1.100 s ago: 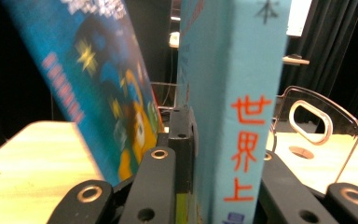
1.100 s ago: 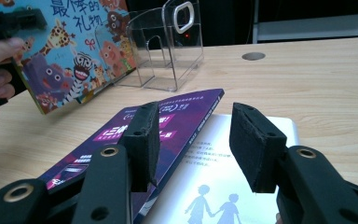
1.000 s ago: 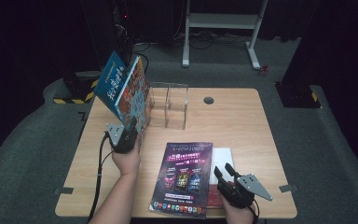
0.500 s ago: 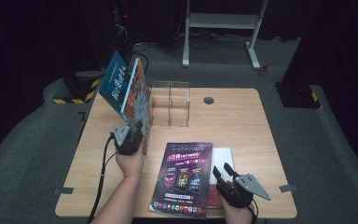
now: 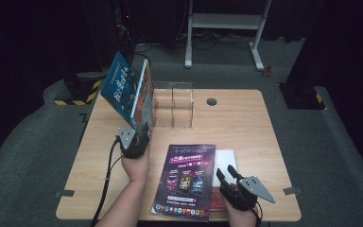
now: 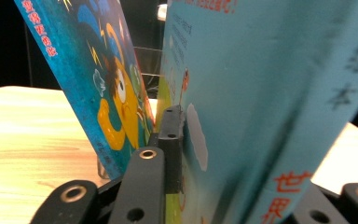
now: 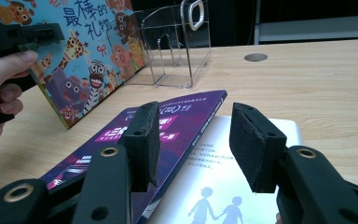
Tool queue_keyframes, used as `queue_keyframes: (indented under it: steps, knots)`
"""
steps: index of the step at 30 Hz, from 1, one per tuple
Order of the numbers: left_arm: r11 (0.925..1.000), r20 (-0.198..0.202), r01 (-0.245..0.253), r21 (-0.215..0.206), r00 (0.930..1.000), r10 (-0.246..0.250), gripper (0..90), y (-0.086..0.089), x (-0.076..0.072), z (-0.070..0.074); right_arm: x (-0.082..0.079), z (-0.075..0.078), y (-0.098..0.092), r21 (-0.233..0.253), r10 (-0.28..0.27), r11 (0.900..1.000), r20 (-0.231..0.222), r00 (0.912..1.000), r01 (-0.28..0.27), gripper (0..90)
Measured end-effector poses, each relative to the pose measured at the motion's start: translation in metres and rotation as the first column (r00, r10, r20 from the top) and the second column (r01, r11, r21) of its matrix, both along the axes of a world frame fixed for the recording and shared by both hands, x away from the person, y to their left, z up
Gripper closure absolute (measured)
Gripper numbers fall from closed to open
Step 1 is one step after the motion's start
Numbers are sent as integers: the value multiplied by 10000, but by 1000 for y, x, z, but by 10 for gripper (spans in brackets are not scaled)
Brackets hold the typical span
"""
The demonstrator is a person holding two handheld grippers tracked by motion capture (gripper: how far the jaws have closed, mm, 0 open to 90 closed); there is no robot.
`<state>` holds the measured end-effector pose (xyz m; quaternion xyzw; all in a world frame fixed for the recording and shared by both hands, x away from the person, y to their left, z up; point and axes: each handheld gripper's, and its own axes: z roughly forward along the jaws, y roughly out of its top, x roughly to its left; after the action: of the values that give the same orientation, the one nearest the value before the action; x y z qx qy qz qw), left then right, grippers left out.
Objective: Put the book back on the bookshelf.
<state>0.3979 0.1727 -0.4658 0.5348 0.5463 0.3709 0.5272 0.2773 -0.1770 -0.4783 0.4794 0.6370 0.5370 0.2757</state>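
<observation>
My left gripper (image 5: 138,134) is shut on the bottom edge of a picture book (image 5: 142,101) with animals on its cover (image 7: 88,60), and holds it tilted left on the table. A second blue book (image 5: 119,87) leans against it, left of my jaw (image 6: 116,107). Just right of them stands a clear acrylic book stand (image 5: 172,106), with nothing in it. Near the front edge my right gripper (image 5: 227,174) is open, and its jaws (image 7: 193,140) hover low over the seam between a purple magazine (image 5: 186,179) and a white book (image 5: 227,161) lying flat.
The wooden table (image 5: 246,127) has a round cable hole (image 5: 211,101) at the back. The right half is bare wood. Dark carpet, a white desk frame (image 5: 227,28) and a yellow-black striped base (image 5: 75,92) lie beyond the table.
My left hand has shifted slightly with the tilted books still in its grip. The right gripper has stayed put and open.
</observation>
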Motion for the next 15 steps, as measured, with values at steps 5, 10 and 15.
queue_keyframes:
  steps: [5,10,15]
  knots:
    - [10000,-45,-41,-74,10000,41,728,6,0,0,0,0,0,4,-12,10000,-6,10000,12,529]
    - [10000,-126,11,-10,9999,-11,739,13,1,0,0,0,0,-24,20,10000,-4,10000,-20,529]
    - [9999,-218,95,-47,9997,-96,738,20,2,0,0,-1,1,-28,24,10000,-14,10000,-24,529]
